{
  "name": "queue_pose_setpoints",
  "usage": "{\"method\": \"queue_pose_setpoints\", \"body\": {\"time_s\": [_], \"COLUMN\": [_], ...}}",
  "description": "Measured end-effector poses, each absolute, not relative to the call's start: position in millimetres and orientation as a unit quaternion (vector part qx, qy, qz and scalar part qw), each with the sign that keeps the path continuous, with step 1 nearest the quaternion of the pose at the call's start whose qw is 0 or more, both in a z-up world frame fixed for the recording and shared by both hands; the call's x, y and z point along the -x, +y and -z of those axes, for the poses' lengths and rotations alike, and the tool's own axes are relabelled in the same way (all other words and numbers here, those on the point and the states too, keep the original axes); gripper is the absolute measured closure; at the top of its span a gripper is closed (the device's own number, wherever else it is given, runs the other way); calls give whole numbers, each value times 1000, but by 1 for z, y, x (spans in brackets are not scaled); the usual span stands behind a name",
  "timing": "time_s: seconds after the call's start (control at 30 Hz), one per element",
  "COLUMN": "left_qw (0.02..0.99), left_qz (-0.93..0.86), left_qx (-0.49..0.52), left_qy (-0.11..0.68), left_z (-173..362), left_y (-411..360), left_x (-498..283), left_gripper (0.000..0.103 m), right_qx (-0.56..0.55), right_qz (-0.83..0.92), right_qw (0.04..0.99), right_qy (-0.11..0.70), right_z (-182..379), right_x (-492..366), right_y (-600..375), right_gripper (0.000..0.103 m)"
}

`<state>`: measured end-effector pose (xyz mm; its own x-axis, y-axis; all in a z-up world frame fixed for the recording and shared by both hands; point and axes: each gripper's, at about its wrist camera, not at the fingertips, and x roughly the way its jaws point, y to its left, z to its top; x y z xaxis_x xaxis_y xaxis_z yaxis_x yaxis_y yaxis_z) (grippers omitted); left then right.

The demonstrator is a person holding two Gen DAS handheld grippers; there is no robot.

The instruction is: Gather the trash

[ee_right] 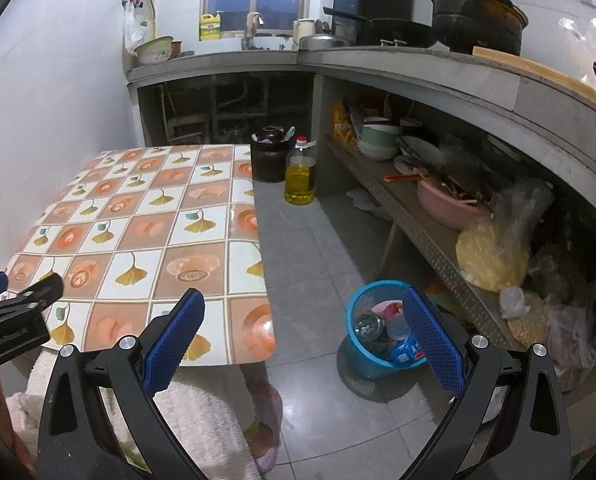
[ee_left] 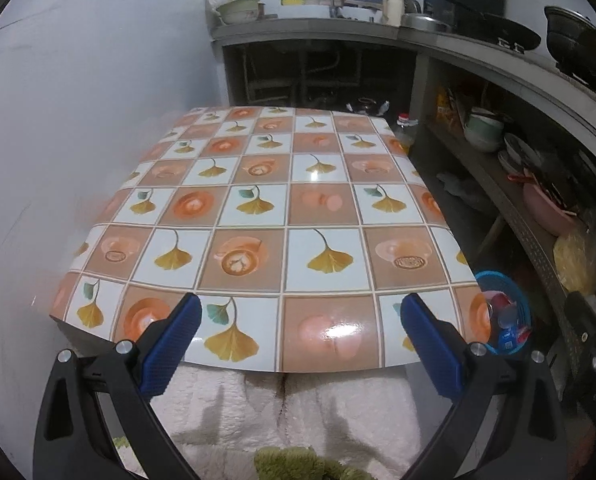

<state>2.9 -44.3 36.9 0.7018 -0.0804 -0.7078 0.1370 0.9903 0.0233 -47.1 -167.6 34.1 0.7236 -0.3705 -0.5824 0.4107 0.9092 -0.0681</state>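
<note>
A small blue mesh trash basket (ee_right: 362, 312) stands on the grey tiled floor to the right of the table; inside lie a crushed clear bottle (ee_right: 368, 326), a pink cup and blue wrappers. The same basket (ee_left: 516, 300) shows at the table's right corner in the left wrist view. My right gripper (ee_right: 304, 318) hovers open near the table's front right corner, nothing between its blue pads. My left gripper (ee_left: 300, 318) is open over the front edge of the table (ee_left: 258, 208), holding nothing. The table's patterned top carries no loose items.
A bottle of yellow oil (ee_right: 300, 174) and a dark jar (ee_right: 270, 156) stand on the floor past the table. A low shelf (ee_right: 430, 224) with bowls and plastic bags runs along the right. A person's legs in fluffy white trousers and a slippered foot (ee_right: 268, 424) are below.
</note>
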Motion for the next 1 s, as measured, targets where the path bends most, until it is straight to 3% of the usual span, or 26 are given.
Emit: {"method": "queue_pose_setpoints", "body": {"time_s": [1.0], "left_qw": [921], "left_qz": [50], "left_qx": [-36], "left_qy": [385], "left_z": [-37], "left_y": [-35], "left_x": [-3], "left_gripper": [5], "right_qx": [12], "right_qz": [163], "right_qw": [940], "right_qy": [300], "right_z": [-38], "right_x": [39], "right_y": [-157], "right_gripper": [8]}}
